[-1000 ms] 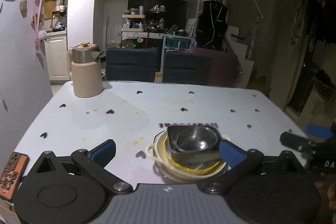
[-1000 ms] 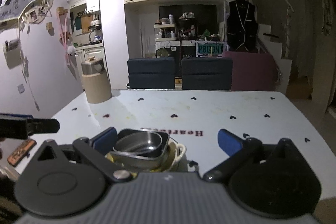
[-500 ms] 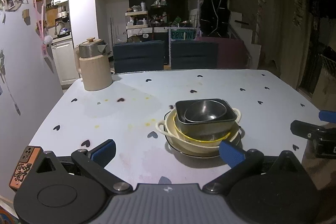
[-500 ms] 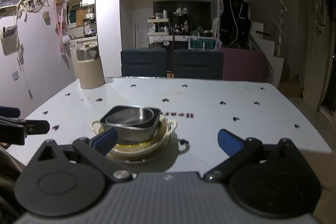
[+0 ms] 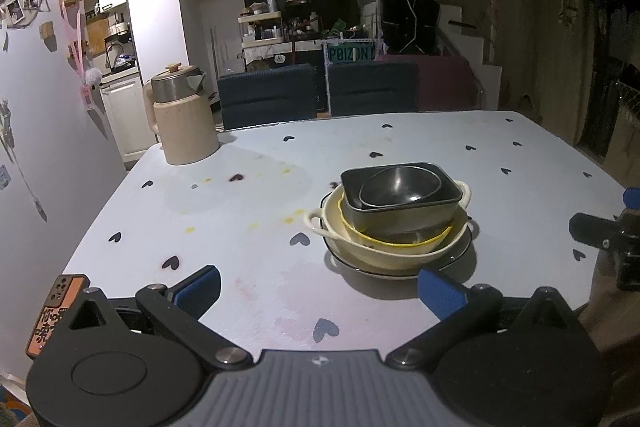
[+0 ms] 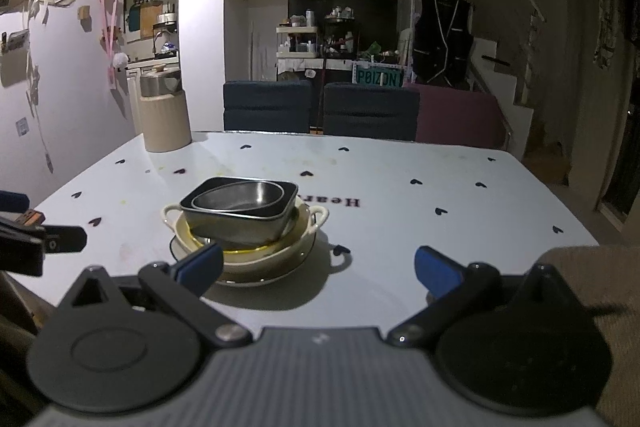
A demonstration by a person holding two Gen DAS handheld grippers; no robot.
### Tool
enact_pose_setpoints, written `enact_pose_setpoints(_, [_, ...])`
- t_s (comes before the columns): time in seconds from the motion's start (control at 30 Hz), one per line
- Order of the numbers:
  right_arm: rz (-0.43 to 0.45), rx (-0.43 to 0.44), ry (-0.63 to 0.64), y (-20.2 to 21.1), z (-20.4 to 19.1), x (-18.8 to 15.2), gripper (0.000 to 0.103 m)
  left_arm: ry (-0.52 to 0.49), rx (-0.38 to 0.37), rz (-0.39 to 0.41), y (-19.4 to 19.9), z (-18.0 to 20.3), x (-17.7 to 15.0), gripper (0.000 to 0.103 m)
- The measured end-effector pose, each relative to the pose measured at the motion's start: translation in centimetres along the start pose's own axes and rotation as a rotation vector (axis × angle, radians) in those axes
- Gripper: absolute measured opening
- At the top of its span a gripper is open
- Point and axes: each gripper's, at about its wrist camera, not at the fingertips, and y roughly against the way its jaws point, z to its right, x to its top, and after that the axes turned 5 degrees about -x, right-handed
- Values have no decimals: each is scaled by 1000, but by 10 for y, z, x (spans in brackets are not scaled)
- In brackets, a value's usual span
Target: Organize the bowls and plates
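Both grippers were spread wide with nothing in them. The left gripper (image 5: 320,287) hung over the near table edge, its right blue pad just in front of the stack, not touching as far as I could tell. The right gripper (image 6: 320,267) sat a bit right of the stack. The stack itself: round steel bowl (image 5: 400,183) in a square steel dish (image 5: 404,215), in a cream two-handled bowl (image 5: 384,251), on a plate (image 5: 360,269), mid-table (image 5: 248,239). Beige kettle (image 5: 180,119) at the far left corner.

Cream kettle (image 5: 183,117) on heart-dotted table (image 5: 440,143); chairs (image 5: 267,95) behind.
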Motion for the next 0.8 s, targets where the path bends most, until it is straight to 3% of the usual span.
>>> enact_pose_setpoints(0.8, [14, 1, -4, 1, -1, -4, 103, 7, -6, 16, 3, 2, 2, 103])
